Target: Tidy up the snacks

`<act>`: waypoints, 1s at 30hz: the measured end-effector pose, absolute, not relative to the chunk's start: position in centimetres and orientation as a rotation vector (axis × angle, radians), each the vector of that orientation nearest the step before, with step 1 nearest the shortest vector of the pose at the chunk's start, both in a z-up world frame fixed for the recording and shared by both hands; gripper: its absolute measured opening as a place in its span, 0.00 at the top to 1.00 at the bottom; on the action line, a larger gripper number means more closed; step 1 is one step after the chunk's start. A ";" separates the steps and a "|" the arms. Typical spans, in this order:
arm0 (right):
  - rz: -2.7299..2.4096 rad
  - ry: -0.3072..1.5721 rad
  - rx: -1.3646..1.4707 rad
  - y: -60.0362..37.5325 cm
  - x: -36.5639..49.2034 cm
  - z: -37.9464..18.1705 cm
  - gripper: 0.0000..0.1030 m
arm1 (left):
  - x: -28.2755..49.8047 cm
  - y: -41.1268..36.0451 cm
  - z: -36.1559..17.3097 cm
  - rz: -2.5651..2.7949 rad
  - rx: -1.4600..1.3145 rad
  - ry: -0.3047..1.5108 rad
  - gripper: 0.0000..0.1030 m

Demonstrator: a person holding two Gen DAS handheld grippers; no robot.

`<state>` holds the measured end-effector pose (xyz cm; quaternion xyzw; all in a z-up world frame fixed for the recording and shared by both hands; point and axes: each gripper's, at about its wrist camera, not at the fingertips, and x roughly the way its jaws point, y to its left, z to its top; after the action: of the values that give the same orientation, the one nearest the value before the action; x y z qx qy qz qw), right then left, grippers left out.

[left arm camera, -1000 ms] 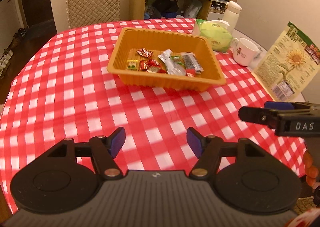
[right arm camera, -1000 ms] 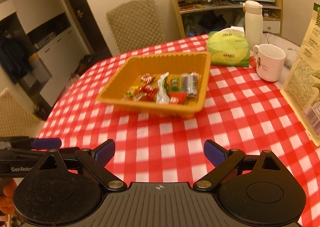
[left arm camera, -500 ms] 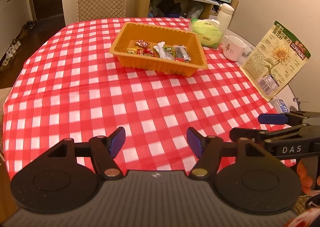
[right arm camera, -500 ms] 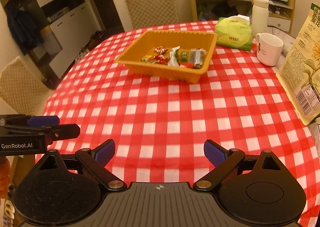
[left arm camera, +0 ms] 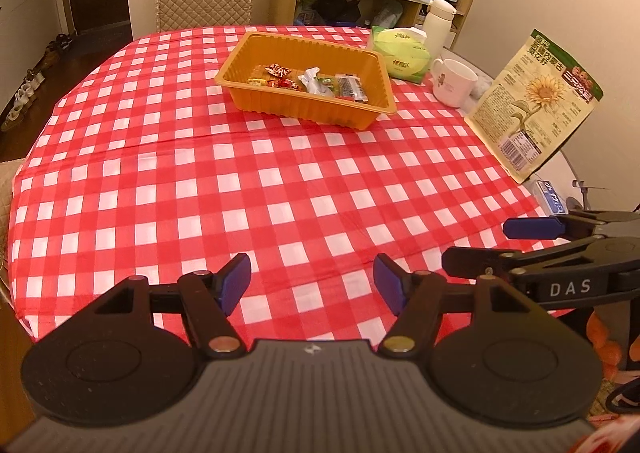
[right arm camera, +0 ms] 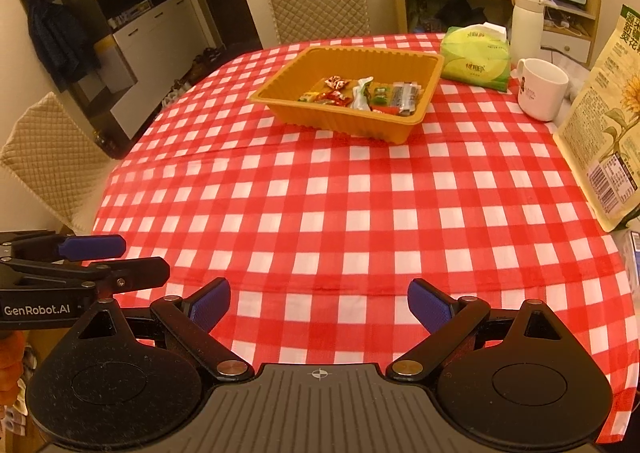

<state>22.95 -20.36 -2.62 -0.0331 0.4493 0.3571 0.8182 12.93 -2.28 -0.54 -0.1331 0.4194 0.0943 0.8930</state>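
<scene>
Judging the step: we read this as the close of the job, since the snacks [left arm camera: 308, 82] all lie inside the orange tray [left arm camera: 372, 109] at about 12 o'clock on the table [left arm camera: 240, 181], and we see no loose wrappers on the checked cloth. To finish well, we would hold both tools level, clear of the cloth and well apart from the tray. Left hand-held gripper [left arm camera: 312, 284]: low at the 6 o'clock edge, jaws wide apart, holding nothing. Right hand-held gripper [right arm camera: 319, 305]: same height, just beside it at 3 o'clock, jaws spread, empty. Sunflower-seed bag [left arm camera: 536, 105] leans upright at 2 o'clock, mug [left arm camera: 456, 83] beyond it.
</scene>
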 end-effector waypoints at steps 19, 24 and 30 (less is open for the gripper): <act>0.759 0.966 -0.065 -20.8 22.4 -2.6 0.08 | 11.7 -2.5 -0.2 0.199 -0.284 0.863 0.36; 0.758 0.966 -0.064 -20.8 22.4 -2.7 0.08 | 11.8 -2.5 -0.2 0.198 -0.284 0.863 0.36; 0.758 0.969 -0.063 -20.7 22.3 -2.8 0.08 | 11.8 -2.5 -0.3 0.199 -0.284 0.864 0.36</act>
<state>22.29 -20.68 -2.77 -0.0295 0.4542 0.3554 0.8164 11.83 -2.50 -0.26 -0.1368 0.4167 0.0959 0.8936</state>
